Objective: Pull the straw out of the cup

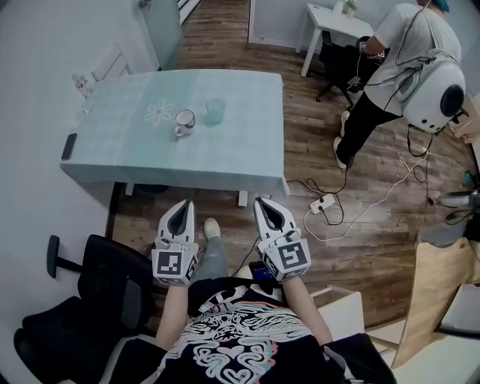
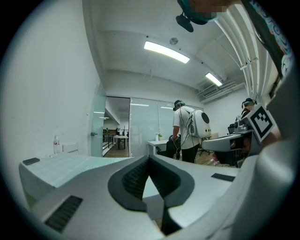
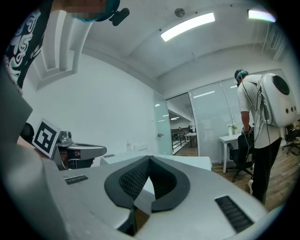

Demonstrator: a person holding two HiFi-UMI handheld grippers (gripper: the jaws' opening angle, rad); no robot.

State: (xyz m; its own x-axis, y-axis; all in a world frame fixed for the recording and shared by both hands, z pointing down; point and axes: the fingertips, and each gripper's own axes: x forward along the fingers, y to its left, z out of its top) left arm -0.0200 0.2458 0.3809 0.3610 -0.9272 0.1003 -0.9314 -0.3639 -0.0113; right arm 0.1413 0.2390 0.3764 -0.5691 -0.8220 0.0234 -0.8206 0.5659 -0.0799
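Note:
On the table with the pale teal cloth [image 1: 135, 157], a translucent teal cup [image 1: 215, 111] stands beside a white mug [image 1: 184, 121], near the table's middle. I cannot make out a straw at this distance. Both grippers hang in front of my chest, well short of the table's near edge. My left gripper [image 1: 182, 204] is shut, its tips meeting with nothing between them [image 2: 149, 157]. My right gripper [image 1: 262, 202] is shut and empty too [image 3: 150, 157]. Neither gripper view shows the cup.
A dark phone [image 1: 69, 145] lies at the table's left edge and a small bottle [image 1: 82, 90] stands at its far left corner. A black office chair [image 1: 90, 292] is at my left. A power strip [image 1: 322, 202] with cables lies on the floor. A person with a white backpack [image 1: 405, 67] stands by a white desk [image 1: 337, 22].

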